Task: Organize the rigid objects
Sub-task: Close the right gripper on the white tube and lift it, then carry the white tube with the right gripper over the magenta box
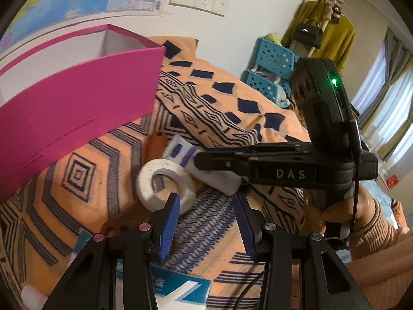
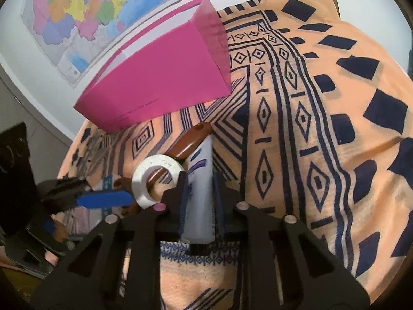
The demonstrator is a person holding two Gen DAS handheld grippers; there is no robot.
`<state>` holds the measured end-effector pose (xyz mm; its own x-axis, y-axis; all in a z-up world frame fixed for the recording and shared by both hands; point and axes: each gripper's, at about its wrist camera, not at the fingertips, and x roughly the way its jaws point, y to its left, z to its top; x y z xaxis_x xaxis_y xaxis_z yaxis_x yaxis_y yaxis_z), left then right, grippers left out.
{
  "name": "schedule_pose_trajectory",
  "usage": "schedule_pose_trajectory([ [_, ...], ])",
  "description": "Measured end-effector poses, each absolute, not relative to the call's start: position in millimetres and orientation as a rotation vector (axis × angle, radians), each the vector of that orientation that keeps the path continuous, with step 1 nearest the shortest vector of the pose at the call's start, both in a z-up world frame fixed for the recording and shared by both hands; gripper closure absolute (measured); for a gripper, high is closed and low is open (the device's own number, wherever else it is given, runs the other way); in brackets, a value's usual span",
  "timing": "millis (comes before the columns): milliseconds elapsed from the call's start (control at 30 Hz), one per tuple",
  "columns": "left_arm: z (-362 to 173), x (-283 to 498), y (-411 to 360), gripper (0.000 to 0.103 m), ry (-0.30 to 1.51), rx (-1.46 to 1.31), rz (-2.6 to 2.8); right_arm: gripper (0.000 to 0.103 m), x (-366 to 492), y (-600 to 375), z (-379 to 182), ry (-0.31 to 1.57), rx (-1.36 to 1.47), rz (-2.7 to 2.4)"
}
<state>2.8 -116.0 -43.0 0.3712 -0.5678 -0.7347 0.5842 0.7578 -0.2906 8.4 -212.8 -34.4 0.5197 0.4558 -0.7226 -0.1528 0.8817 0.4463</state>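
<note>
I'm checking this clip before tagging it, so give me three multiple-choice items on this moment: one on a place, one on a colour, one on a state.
1. Where does the white tape ring lie?
A. inside the box
B. on the patterned cloth, beside the tube
C. on the wall map

2. What colour is the open box?
A. pink
B. green
C. black

3. How does the right gripper stand?
A. wide open above the cloth
B. shut on nothing
C. shut on the white tube

Answers:
1 B: the ring rests on the cloth next to the tube, over a brown-handled tool.
2 A: its outer walls are bright pink in both views.
3 C: the right wrist view shows its jaws pressed against both sides of the tube, while the left gripper has its jaws apart near the ring.
</note>
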Motion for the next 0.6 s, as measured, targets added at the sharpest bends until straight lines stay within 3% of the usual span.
schedule_pose_trajectory([
  [333, -58.1, 12.8, -128.0, 0.059, 0.996, -0.007, -0.786, 0.078, 15.2, -210.1, -43.9, 1.019, 0.378, 0.445],
  [600, -55.5, 15.0, -125.4, 0.059, 0.999, -0.017, -0.782, 0.081, 13.6, -215.3, -43.8, 0.987, 0.408, 0.448],
])
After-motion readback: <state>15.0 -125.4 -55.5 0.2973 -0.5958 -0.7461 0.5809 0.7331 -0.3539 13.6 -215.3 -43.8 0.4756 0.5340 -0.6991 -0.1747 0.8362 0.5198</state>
